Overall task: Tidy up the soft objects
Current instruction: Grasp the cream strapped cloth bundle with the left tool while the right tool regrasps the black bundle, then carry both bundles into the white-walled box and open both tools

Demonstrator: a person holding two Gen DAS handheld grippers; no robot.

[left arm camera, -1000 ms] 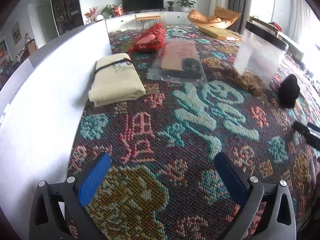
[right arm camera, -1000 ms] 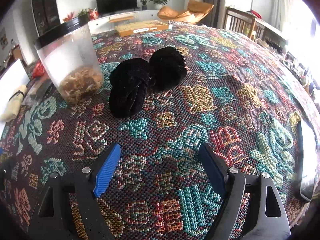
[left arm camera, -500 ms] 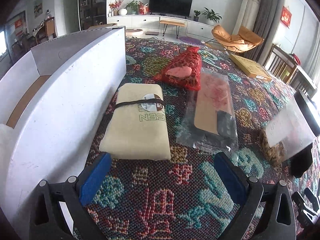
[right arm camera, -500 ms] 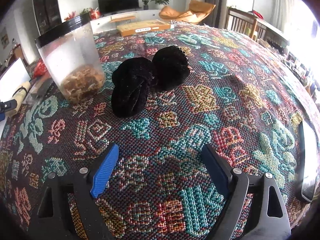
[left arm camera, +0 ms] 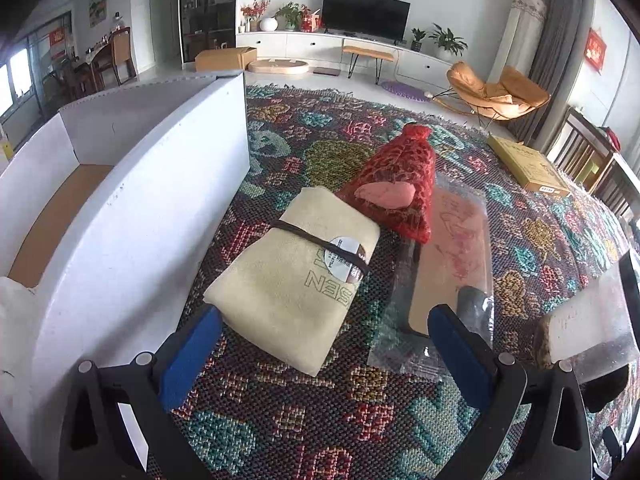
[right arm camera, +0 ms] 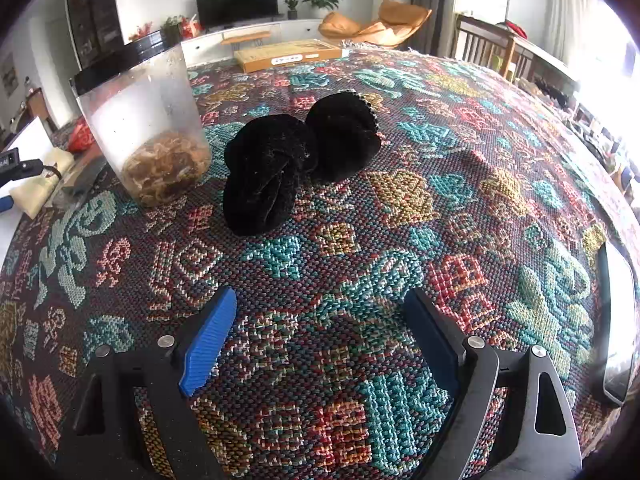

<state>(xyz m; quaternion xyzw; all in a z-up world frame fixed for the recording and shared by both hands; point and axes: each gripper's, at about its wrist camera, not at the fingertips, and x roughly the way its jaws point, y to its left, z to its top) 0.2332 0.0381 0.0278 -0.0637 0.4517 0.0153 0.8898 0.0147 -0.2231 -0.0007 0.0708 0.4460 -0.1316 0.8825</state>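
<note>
A folded cream towel (left arm camera: 296, 276) bound with a dark band lies on the patterned cloth beside a white box (left arm camera: 132, 216). My left gripper (left arm camera: 320, 360) is open, its near corner sits between the blue fingers. Behind it lie a red mesh bag (left arm camera: 396, 184) and a clear flat packet (left arm camera: 452, 260). In the right wrist view a black velvet bundle (right arm camera: 292, 164) lies ahead of my open, empty right gripper (right arm camera: 320, 344). The towel also shows small at the far left (right arm camera: 36, 188).
A clear jar (right arm camera: 144, 120) with a black lid and dried bits stands left of the black bundle; it also shows in the left wrist view (left arm camera: 592, 320). A flat cardboard box (right arm camera: 288, 56) lies at the far table edge. A phone (right arm camera: 616, 320) lies at right.
My left gripper has moved forward and left, closing on the cream towel until its corner lies between the fingers. My right gripper has edged slightly toward the black bundle.
</note>
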